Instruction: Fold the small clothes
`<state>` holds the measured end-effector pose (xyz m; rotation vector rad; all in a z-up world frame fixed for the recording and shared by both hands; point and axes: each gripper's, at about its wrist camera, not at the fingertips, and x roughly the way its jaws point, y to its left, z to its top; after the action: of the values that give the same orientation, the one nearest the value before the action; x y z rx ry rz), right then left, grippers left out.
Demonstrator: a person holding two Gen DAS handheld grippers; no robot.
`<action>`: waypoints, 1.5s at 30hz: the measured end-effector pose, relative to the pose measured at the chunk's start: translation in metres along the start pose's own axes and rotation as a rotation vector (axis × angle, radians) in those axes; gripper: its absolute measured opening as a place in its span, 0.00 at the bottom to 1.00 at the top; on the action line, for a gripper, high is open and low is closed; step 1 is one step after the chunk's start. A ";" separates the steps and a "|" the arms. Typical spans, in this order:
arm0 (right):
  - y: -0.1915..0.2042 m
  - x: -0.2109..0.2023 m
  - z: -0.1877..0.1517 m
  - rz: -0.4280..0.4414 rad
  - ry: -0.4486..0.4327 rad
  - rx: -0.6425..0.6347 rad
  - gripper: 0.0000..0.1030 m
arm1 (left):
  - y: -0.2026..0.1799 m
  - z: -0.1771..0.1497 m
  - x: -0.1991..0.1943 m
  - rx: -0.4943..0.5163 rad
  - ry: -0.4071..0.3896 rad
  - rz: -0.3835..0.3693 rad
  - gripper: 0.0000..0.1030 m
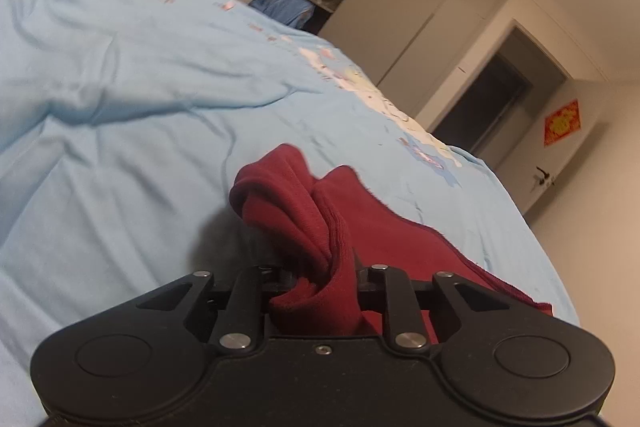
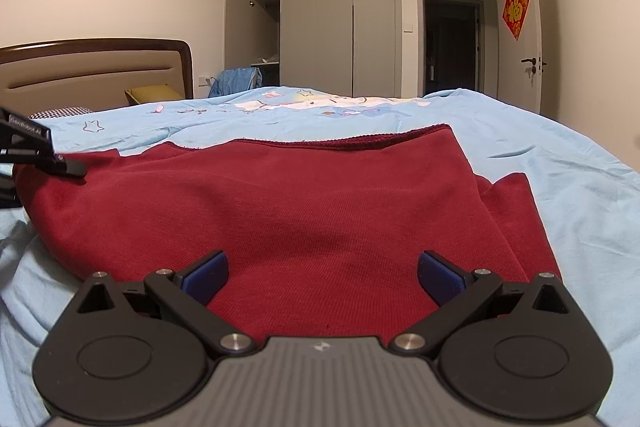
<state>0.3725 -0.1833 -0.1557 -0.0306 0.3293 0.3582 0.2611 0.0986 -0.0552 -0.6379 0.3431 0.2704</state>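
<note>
- Left tool [image 1: 316, 279] clamped on a bunched edge of the red garment [image 1: 304, 211], cloth gathered into a twisted roll just ahead of the fingers
- Right tool [image 2: 322, 277] spread wide, blue pads [image 2: 206, 277] on either side of the red garment [image 2: 260, 211], holding nothing, hovering low over the near hem
- Red garment spread across the blue bedsheet [image 2: 540, 147] straight ahead of the right tool, far hem lying fairly flat, right side rumpled into a loose flap
- Left tool [image 2: 44, 155] seen from the right wrist at the far left corner of the cloth
- Soft, light, limp knit by the look of it: likely to sag and crease between two holds, unlikely to slip from the pads
- Best hold probably at corners or hems, pinching a single layer and keeping the edge taut
- Red diamond sign [image 2: 515, 9] on the door with a gold character, too small to read with confidence
- Small print on the left tool, not legible
</note>
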 end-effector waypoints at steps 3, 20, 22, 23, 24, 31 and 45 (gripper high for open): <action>-0.001 -0.010 -0.002 -0.027 -0.056 0.018 1.00 | -0.026 0.007 -0.003 0.131 -0.009 -0.043 0.18; -0.082 -0.065 -0.021 -0.264 -0.254 0.536 1.00 | -0.177 -0.081 -0.002 0.871 0.220 -0.368 0.19; -0.090 -0.065 -0.025 -0.252 -0.259 0.578 1.00 | -0.175 -0.092 -0.003 0.902 0.225 -0.359 0.25; -0.093 -0.063 -0.026 -0.248 -0.260 0.585 1.00 | -0.174 -0.094 -0.004 0.914 0.221 -0.359 0.32; -0.094 -0.061 -0.027 -0.246 -0.259 0.583 1.00 | -0.173 -0.096 -0.006 0.924 0.220 -0.369 0.42; -0.093 -0.047 -0.027 -0.224 -0.228 0.562 1.00 | -0.170 -0.106 -0.030 1.005 0.166 -0.369 0.67; -0.093 -0.050 -0.006 -0.088 -0.204 0.556 1.00 | -0.147 -0.110 -0.056 0.984 0.082 -0.335 0.31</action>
<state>0.3590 -0.2882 -0.1483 0.5320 0.2155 0.1714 0.2359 -0.0911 -0.0377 0.2708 0.3918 -0.2520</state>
